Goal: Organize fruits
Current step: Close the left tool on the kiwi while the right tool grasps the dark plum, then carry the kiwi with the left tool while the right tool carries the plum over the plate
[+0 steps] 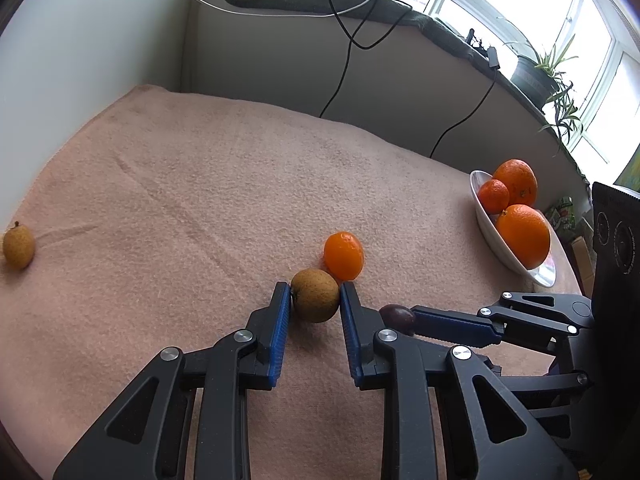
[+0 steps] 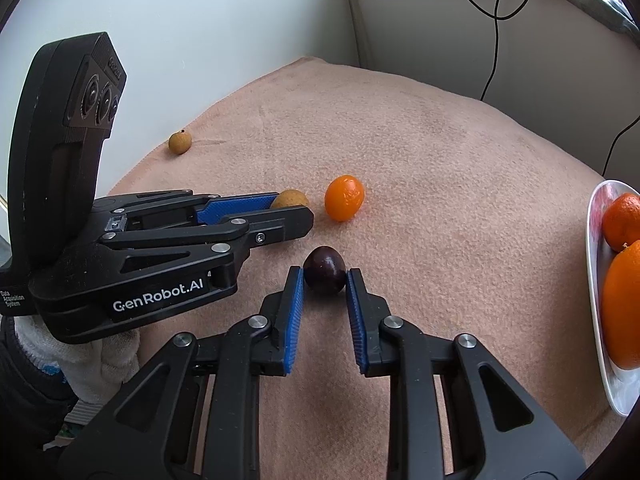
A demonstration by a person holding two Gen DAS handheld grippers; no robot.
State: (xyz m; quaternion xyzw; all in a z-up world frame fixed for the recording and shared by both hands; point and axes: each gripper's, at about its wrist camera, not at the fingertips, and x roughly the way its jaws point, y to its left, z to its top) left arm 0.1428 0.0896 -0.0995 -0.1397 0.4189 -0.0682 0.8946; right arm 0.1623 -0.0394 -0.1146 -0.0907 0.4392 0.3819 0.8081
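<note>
My left gripper (image 1: pixel 315 294) is shut on a small brown fruit (image 1: pixel 315 300) resting on the pink cloth; it also shows in the right wrist view (image 2: pixel 290 199). A small orange kumquat (image 1: pixel 344 256) lies just beyond it, touching or nearly so, and shows in the right wrist view (image 2: pixel 344 197). My right gripper (image 2: pixel 325 280) is shut on a dark purple grape (image 2: pixel 324 274), seen partly hidden in the left wrist view (image 1: pixel 396 316). A second brown fruit (image 1: pixel 18 245) lies far left, also in the right wrist view (image 2: pixel 179 142).
A white bowl (image 1: pixel 486 220) at the right holds three oranges (image 1: pixel 524 236); its rim shows in the right wrist view (image 2: pixel 596 280). The pink cloth (image 1: pixel 200 184) covers the table. A wall, cables and a windowsill with plants stand behind.
</note>
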